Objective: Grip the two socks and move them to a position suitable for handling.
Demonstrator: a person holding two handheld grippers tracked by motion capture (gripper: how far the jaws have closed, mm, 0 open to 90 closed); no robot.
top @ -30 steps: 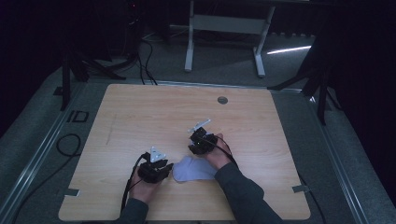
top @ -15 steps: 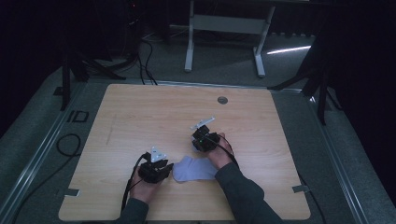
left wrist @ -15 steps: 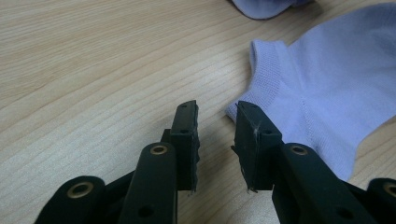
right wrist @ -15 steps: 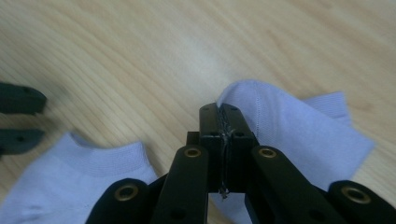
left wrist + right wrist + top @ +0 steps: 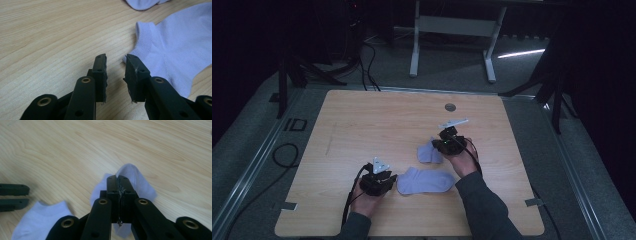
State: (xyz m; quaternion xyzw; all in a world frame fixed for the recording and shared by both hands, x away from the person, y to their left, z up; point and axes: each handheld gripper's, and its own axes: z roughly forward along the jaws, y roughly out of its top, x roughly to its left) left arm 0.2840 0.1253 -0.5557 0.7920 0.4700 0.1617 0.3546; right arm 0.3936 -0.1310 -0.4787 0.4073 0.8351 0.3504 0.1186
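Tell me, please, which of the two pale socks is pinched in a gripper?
The farther sock, clamped by the right gripper; the nearer sock lies flat, beside the left gripper.

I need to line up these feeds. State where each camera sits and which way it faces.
High view: above the person's side, looking forward and down on the table; forearms, both grippers.
Left gripper view: rides the left gripper, along parted jaws, beside the near sock.
Right gripper view: rides the right gripper, jaws shut on the far sock.
All share both socks.

Two pale lilac socks are seen: one (image 5: 427,180) laid flat, the other (image 5: 430,151) bunched at its twelve o'clock
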